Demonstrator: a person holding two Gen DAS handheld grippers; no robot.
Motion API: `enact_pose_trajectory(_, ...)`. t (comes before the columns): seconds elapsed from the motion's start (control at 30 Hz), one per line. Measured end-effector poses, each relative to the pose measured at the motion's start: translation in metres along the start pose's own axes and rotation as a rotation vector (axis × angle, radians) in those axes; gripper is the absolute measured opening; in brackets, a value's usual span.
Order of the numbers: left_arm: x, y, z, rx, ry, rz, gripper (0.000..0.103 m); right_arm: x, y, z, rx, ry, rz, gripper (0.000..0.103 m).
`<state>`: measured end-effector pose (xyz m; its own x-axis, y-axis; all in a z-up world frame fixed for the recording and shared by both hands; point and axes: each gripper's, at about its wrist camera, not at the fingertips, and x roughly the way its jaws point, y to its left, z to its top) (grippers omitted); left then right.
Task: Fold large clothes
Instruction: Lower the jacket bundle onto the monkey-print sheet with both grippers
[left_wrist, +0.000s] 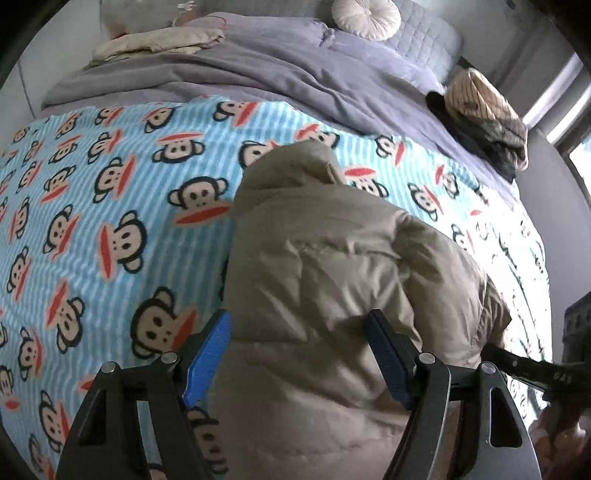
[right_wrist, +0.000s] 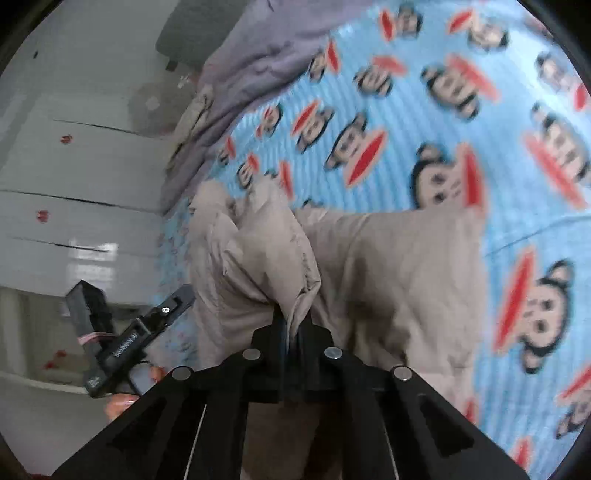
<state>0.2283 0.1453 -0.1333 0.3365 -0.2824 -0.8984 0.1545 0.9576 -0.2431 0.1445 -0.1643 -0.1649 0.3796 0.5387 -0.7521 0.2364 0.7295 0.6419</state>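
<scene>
A beige jacket (left_wrist: 332, 258) lies on a blue-striped monkey-print blanket (left_wrist: 110, 206), beside a lilac duvet (left_wrist: 258, 70).

From my right wrist view the blue monkey-print blanket (right_wrist: 424, 110) is smeared with blur. The puffy beige padded jacket (left_wrist: 332, 280) runs off my left view's bottom edge, and its lower part is hidden behind my left gripper (left_wrist: 299, 350). The right gripper (left_wrist: 524, 373) is cut off at the frame edge.
</scene>
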Motion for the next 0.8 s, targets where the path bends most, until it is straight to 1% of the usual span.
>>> enact_pose_trajectory(0.07, 0.008, -0.011, -0.003, 0.023, 0.017, 0.012, 0.076, 0.000, -0.015, -0.005, 0.031, 0.010, -0.071, 0.004)
enact_pose_trajectory(0.13, 0.017, -0.023, -0.006, 0.056, 0.028, 0.037, 0.077, 0.006, -0.034, -0.010, 0.088, 0.037, -0.088, 0.003)
enact_pose_trajectory(0.17, 0.021, -0.028, -0.008, 0.072, 0.027, 0.052, 0.077, 0.010, -0.041, -0.013, 0.095, 0.051, -0.102, 0.003)
enact_pose_trajectory(0.23, 0.022, -0.031, -0.009, 0.082, 0.030, 0.067, 0.077, 0.010, -0.045, -0.017, 0.106, 0.057, -0.109, 0.003)
enact_pose_trajectory(0.3, 0.022, -0.027, -0.010, 0.074, 0.036, 0.063, 0.077, -0.002, -0.040, -0.021, 0.103, 0.041, -0.124, 0.003)
enact_pose_trajectory(0.37, 0.021, -0.023, -0.009, 0.062, 0.042, 0.058, 0.077, -0.015, -0.027, -0.025, 0.067, 0.022, -0.159, 0.003)
enact_pose_trajectory(0.4, 0.021, -0.021, -0.009, 0.054, 0.044, 0.054, 0.077, -0.025, -0.018, -0.028, 0.041, 0.006, -0.162, 0.003)
enact_pose_trajectory(0.47, 0.020, -0.019, -0.010, 0.049, 0.044, 0.050, 0.077, -0.043, 0.000, -0.036, -0.009, -0.021, -0.134, 0.003)
enact_pose_trajectory(0.57, 0.019, -0.020, -0.012, 0.056, 0.041, 0.054, 0.077, -0.057, 0.024, -0.051, -0.084, -0.014, -0.110, 0.003)
enact_pose_trajectory(0.63, 0.019, -0.020, -0.013, 0.053, 0.042, 0.053, 0.077, -0.060, 0.036, -0.067, -0.139, 0.012, -0.117, 0.003)
enact_pose_trajectory(0.73, 0.017, -0.020, -0.014, 0.053, 0.045, 0.050, 0.077, -0.044, 0.041, -0.095, -0.218, 0.073, -0.229, 0.003)
enact_pose_trajectory(0.8, 0.016, -0.020, -0.014, 0.052, 0.046, 0.049, 0.077, -0.034, 0.030, -0.109, -0.201, 0.117, -0.260, 0.003)
